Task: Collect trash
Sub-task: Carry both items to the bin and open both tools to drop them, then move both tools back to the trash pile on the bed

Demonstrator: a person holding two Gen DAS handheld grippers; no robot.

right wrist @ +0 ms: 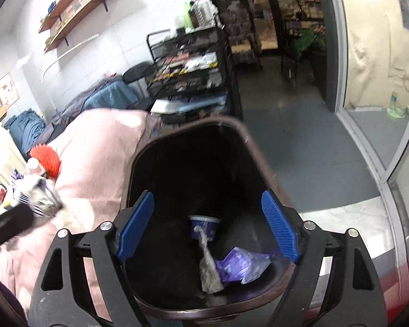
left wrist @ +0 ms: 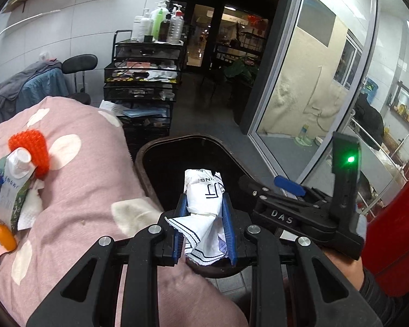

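My left gripper (left wrist: 204,204) is shut on a crumpled white paper wrapper (left wrist: 204,190) with dark print, held over the near rim of a dark brown bin (left wrist: 161,143). My right gripper (right wrist: 208,218) hangs open and empty over the same bin (right wrist: 245,133). Inside the bin lie a blue cup (right wrist: 204,226), a grey twisted wad (right wrist: 208,267) and a purple wrapper (right wrist: 242,264). In the left wrist view the right gripper (left wrist: 289,185) shows at the right, above the bin. More trash lies on the pink spotted cover (left wrist: 90,179): a white tube (left wrist: 13,174), a tissue (left wrist: 30,209), and an orange spiky ball (left wrist: 32,144).
A black wire cart (left wrist: 144,81) with bottles stands beyond the bin. Behind the pink cover are a chair (left wrist: 79,65) and blue clothes. A glass door (left wrist: 313,95) stands at the right, with grey floor in front of it. Something red (left wrist: 395,231) fills the right edge.
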